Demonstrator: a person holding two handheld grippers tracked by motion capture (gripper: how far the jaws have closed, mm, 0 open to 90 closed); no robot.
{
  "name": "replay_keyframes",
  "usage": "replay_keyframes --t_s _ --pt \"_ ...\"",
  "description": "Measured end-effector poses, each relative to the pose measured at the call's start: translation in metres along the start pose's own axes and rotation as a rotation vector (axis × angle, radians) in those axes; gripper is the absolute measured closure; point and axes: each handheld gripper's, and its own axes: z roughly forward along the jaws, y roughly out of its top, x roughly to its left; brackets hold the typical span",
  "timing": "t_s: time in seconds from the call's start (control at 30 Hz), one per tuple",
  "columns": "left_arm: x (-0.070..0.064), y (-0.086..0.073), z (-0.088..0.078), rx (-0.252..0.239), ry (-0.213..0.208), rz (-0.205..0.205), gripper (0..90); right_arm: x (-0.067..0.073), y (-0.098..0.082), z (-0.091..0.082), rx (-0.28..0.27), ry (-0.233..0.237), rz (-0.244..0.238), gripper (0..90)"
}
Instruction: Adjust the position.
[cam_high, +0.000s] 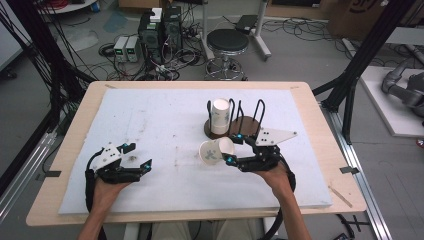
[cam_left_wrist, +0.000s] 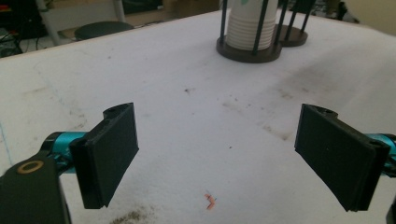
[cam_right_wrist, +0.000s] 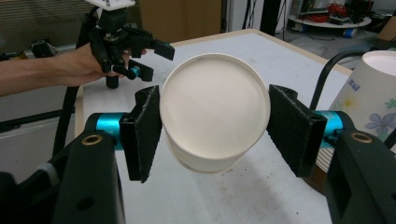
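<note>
Paper cup (cam_right_wrist: 215, 109) between right claw (cam_right_wrist: 215, 126) pads

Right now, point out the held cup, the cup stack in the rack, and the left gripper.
held cup (cam_right_wrist: 212, 107): right gripper view, flat bottom.
cup stack (cam_high: 220, 116): high view, side wall.
left gripper (cam_left_wrist: 217, 156): left gripper view, gap between open jaws.

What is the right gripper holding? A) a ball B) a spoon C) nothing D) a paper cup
D: the right gripper has its black pads pressed on both sides of a white paper cup, bottom facing the camera.
</note>
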Motion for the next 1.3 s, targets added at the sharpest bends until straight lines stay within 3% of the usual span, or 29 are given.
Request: replay_keyframes --t_s 0.03,0.07,0.1,0.13,0.17,0.2,0.23,0.27,0.3,0.33,0.37,0.5,0.73,1.03,1.3 --pt "0.002 0.007 -0.003 -0.021 -0.045 -0.001 13.1 0.0 0.0 0.001 -0.003 0.007 -0.003 38.3" --pt "0.002 0.007 -0.003 -0.021 -0.045 -0.001 13.2 0.0 0.0 0.001 -0.003 0.007 -0.003 38.3" --pt "0.004 0.016 -0.005 -0.039 -0.11 0.006 13.2 0.002 0.001 0.001 -0.001 0.023 -0.001 38.3" --pt "0.004 0.016 -0.005 -0.039 -0.11 0.006 13.2 0.002 0.001 0.001 -0.001 0.023 -0.001 38.3" --pt "0.004 0.026 -0.005 -0.048 -0.199 0.009 13.1 0.002 0.001 0.001 -0.005 0.031 -0.005 38.3" --pt "0.004 0.026 -0.005 -0.048 -0.199 0.009 13.1 0.002 0.001 0.001 -0.005 0.031 -0.005 38.3" --pt "0.004 0.034 -0.003 -0.046 -0.322 0.009 13.1 0.003 0.002 0.001 -0.01 0.041 -0.009 38.3" --pt "0.004 0.034 -0.003 -0.046 -0.322 0.009 13.1 0.003 0.002 0.001 -0.01 0.041 -0.009 38.3" --pt "0.001 0.042 -0.001 -0.036 -0.406 0.033 13.1 0.003 0.003 0.001 -0.016 0.048 -0.015 38.3" --pt "0.001 0.042 -0.001 -0.036 -0.406 0.033 13.1 0.003 0.003 0.001 -0.016 0.048 -0.015 38.3" --pt "-0.004 0.049 0.001 -0.025 -0.437 0.076 13.1 0.004 0.004 0.001 -0.018 0.058 -0.017 38.3" --pt "-0.01 0.057 0.005 -0.031 -0.473 0.101 13.1 0.006 0.005 0.002 -0.021 0.082 -0.024 38.3" --pt "-0.02 0.064 0.014 -0.047 -0.51 0.106 13.1 0.008 0.008 0.003 -0.033 0.128 -0.034 38.3" --pt "-0.057 0.076 0.048 -0.08 -0.607 0.138 13.1 0.01 0.011 0.011 -0.053 0.207 -0.061 38.3" --pt "-0.078 0.081 0.072 -0.078 -0.648 0.169 13.1 0.011 0.012 0.014 -0.059 0.233 -0.065 38.4"
